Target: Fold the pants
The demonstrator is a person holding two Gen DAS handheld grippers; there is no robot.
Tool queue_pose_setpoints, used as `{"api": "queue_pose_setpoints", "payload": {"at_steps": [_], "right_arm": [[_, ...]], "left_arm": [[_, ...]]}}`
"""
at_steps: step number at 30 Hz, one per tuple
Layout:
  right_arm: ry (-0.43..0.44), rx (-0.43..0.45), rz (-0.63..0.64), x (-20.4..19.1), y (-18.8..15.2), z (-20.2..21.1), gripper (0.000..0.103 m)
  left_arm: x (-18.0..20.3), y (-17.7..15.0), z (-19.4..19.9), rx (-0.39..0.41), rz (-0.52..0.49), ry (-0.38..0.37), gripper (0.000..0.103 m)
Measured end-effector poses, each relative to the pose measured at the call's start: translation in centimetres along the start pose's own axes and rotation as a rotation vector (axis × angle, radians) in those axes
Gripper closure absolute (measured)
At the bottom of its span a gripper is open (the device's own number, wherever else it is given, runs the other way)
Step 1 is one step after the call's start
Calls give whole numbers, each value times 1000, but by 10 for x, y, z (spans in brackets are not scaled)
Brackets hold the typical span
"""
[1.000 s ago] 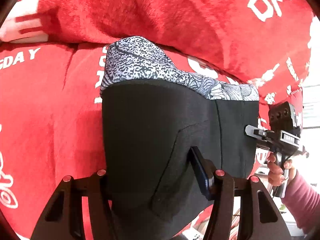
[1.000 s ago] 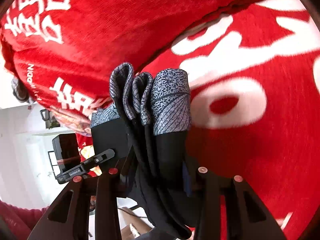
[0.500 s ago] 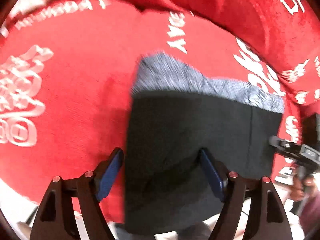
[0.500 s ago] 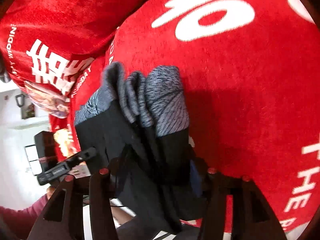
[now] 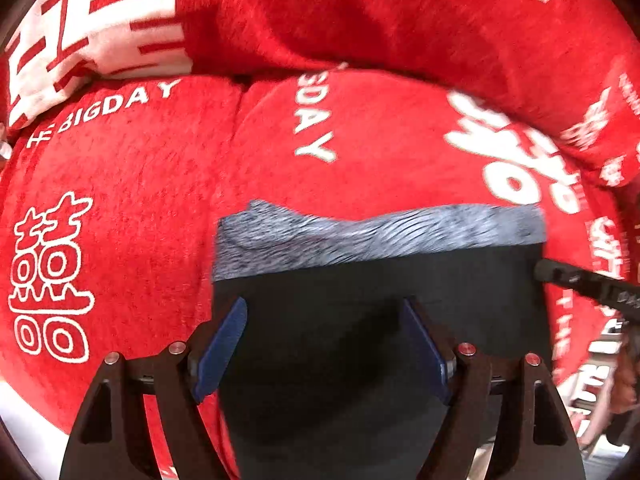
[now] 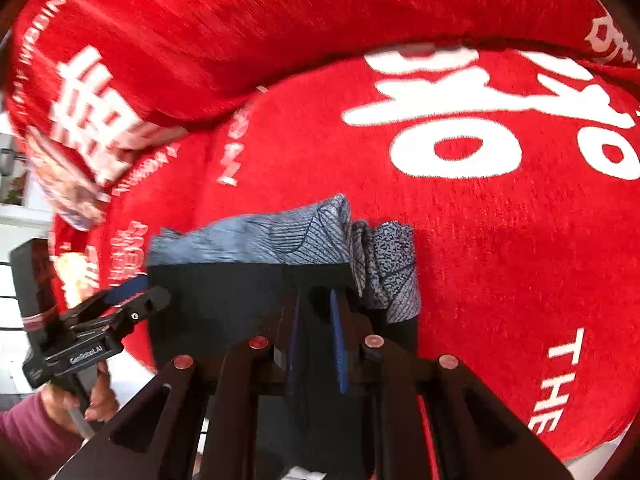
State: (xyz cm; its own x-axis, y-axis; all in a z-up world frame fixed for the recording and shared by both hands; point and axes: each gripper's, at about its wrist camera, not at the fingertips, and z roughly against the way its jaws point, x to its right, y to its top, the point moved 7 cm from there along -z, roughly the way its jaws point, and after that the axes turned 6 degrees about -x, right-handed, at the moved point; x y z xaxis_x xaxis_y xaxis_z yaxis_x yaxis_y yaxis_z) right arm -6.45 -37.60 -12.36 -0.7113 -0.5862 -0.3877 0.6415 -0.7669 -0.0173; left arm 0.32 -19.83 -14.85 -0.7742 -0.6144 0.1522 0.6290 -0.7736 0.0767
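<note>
The folded black pants (image 5: pixel 360 312) with a grey patterned waistband (image 5: pixel 360 240) lie on the red sofa seat. My left gripper (image 5: pixel 324 340) is open, its blue pads (image 5: pixel 220 344) spread on either side of the near part of the pants. My right gripper (image 6: pixel 316 336) has its jaws nearly together on the pants' right edge (image 6: pixel 248 300), beside the bunched waistband folds (image 6: pixel 384 268). The left gripper also shows in the right wrist view (image 6: pixel 120 308), at the pants' left edge. The right gripper's tip shows in the left wrist view (image 5: pixel 580 280).
The red sofa seat cushion (image 5: pixel 140 200) with white lettering lies under the pants, and the backrest cushion (image 5: pixel 360 12) rises behind. The seat's front edge (image 6: pixel 580 440) is near. A white floor and room show at the left (image 6: pixel 16 208).
The pants have come down from hanging in front of the backrest to lying on the seat. My left gripper opened and let go; my right gripper narrowed on the right edge.
</note>
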Motion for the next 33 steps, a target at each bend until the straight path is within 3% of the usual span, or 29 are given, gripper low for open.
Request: {"api": "queue_pose_setpoints", "payload": {"at_steps": [2, 4, 7, 11, 13, 14, 15, 23, 33], "right_arm": [[-11, -10, -24, 8, 2, -9, 99], [-13, -10, -53, 13, 2, -5, 99], [-113, -24, -55, 22, -7, 4, 89], [-91, -62, -122, 29, -29, 19, 81], [-103, -70, -134, 27, -41, 25, 65], [-108, -73, -137, 24, -48, 29, 61], [-109, -74, -141, 21, -52, 31, 55], [-99, -78, -163, -12, -83, 52, 47], [-182, -25, -96, -47, -88, 76, 21]], "left_arm": [[-5, -2, 1, -1, 5, -1, 23], [-9, -6, 7, -7, 2, 20, 23], [-17, -19, 14, -47, 4, 67, 23], [-17, -39, 31, -75, -10, 121, 23], [-14, -47, 41, -84, -13, 128, 21], [-12, -51, 45, -91, -14, 135, 16], [-10, -54, 49, -91, -15, 137, 4], [0, -63, 82, -82, -43, 151, 2], [7, -61, 110, -62, -83, 161, 1]]}}
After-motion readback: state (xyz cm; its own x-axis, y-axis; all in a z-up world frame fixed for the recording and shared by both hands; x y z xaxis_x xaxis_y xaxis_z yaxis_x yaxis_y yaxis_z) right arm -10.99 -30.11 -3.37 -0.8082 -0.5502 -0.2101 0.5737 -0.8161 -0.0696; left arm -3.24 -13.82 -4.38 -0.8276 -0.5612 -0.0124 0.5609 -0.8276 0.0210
